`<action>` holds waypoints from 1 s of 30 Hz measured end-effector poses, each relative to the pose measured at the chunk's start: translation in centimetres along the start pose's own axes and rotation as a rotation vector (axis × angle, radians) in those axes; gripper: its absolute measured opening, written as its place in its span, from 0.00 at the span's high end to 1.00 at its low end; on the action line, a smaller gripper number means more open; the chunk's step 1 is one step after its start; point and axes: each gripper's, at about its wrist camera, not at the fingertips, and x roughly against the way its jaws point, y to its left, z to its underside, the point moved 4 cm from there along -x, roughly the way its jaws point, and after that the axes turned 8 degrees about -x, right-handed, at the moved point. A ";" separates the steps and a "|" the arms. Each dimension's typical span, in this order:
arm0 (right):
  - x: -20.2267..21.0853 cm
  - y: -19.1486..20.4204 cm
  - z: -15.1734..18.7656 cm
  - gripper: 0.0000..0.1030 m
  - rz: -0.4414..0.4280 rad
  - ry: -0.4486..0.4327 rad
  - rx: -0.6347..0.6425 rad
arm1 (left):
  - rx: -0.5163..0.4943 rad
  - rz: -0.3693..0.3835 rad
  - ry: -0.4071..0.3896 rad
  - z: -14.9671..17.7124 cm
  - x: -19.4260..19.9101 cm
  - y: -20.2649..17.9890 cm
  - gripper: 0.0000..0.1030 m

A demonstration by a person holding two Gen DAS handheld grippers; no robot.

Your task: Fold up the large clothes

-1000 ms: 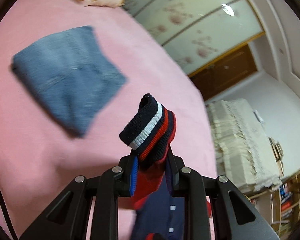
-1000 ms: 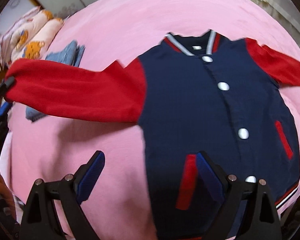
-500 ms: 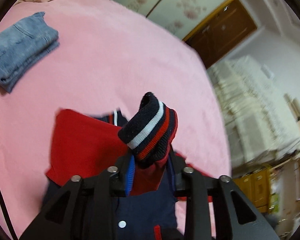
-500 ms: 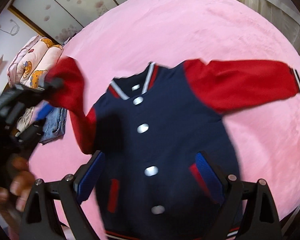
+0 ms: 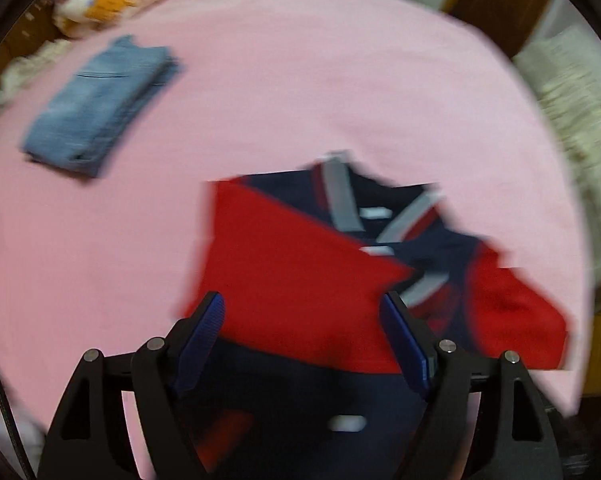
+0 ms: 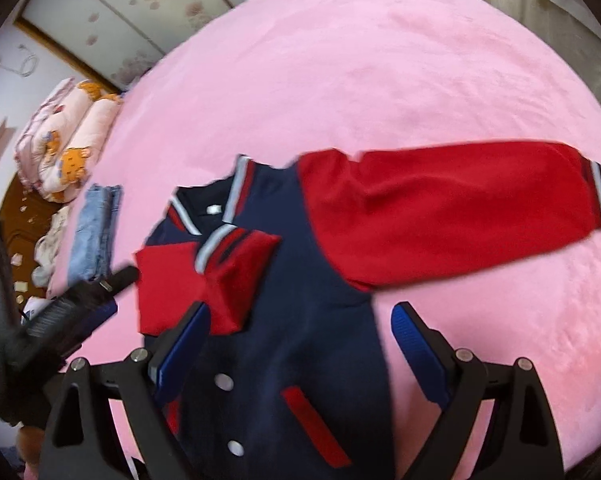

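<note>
A navy varsity jacket with red sleeves and white snaps lies face up on the pink bed. Its left sleeve is folded across the chest, striped cuff near the collar. The other sleeve stretches out flat to the right. In the left wrist view the folded sleeve lies just beyond my left gripper, which is open and empty above it. My right gripper is open and empty over the jacket's body. The left gripper also shows at the left of the right wrist view.
Folded blue jeans lie on the bed left of the jacket, also in the right wrist view. A rolled cartoon-print quilt sits at the bed's far corner. Wardrobe doors stand behind. A cream cover lies off the right edge.
My left gripper carried the striped cuff over the jacket's chest, opened and let it go. The sleeve now lies folded on the jacket. The right gripper stayed open above the jacket.
</note>
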 end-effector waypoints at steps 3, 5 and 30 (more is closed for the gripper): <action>-1.5 3.0 -0.3 0.22 -0.044 0.015 0.071 | -0.002 -0.112 0.040 0.2 -0.9 3.1 0.24; -2.6 5.2 -0.6 0.25 -0.052 0.013 0.129 | 0.003 -0.109 0.080 0.5 -1.9 4.9 0.24; -5.9 6.2 -2.0 0.69 0.125 -0.040 0.414 | 0.145 -0.063 0.232 1.7 -9.1 7.4 0.24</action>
